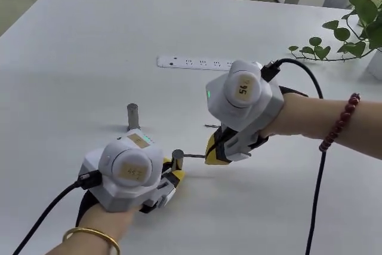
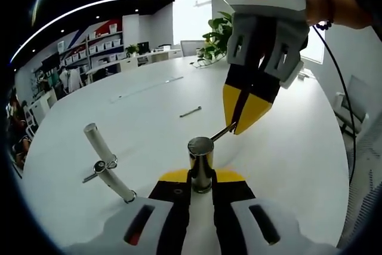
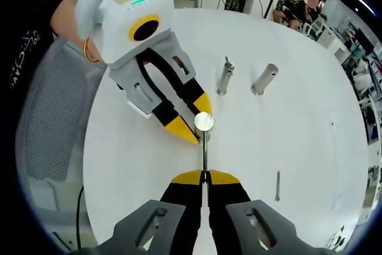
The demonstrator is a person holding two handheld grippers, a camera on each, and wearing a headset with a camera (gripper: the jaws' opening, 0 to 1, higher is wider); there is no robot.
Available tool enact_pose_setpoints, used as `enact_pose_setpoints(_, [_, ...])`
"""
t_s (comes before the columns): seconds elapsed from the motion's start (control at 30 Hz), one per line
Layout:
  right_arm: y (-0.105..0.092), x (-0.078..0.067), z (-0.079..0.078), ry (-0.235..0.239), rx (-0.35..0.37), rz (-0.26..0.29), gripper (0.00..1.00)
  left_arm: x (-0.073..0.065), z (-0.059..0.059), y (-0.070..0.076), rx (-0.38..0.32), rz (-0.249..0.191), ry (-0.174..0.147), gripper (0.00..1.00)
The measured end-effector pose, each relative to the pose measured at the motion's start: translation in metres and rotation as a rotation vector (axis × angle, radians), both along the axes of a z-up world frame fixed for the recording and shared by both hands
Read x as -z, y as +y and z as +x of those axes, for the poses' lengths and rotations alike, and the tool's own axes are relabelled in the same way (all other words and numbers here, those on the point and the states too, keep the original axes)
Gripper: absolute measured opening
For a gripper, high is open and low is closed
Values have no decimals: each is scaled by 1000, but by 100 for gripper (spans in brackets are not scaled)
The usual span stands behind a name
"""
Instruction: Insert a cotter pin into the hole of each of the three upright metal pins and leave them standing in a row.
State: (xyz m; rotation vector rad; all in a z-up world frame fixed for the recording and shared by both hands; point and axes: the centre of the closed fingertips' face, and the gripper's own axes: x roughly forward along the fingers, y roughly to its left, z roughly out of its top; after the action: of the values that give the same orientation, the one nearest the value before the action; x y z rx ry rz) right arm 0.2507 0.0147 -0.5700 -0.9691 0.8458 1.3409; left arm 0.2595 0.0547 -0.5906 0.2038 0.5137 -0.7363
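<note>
White table (image 1: 89, 40), office behind; power strip (image 1: 197, 63) at 12 o'clock, plant (image 1: 352, 22) at 2 o'clock.
Left tongs (image 2: 201, 178): clamped on the lower shaft of an upright pin (image 2: 201, 153), at 6 o'clock in the head view.
Right tongs (image 3: 205, 177): pinched on a cotter pin (image 3: 205, 150), its tip at the pin's head; whether it is in the hole cannot be told.
Second pin (image 3: 225, 76), at 1 o'clock of the held one in the right gripper view, carries a cotter. Third pin (image 3: 264, 79), at 2 o'clock, is bare.
Spare cotter (image 3: 277, 186) lies flat nearby.
Handling, judged: pins stiff, smooth, tippy, so grip low. Cotter light, thin, bendable, so grip near its head and keep it level.
</note>
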Motion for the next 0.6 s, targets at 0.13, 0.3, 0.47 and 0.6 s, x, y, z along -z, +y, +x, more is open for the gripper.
enact_pose_setpoints(0.13, [0,0,0,2,-1,-2,0,0,0,0,5,-6,4,10])
enact_pose_setpoints(0.3, [3,0,0,5,-9,-4,0,1,1,-1,15,-1,-2,10])
enact_pose_setpoints(0.47, [6,0,1,1,-17,-3,0,1,1,-1,24,0,-5,10])
enact_pose_setpoints(0.6, [9,-1,1,1,-19,-1,0,2,1,-1,25,-2,-3,10])
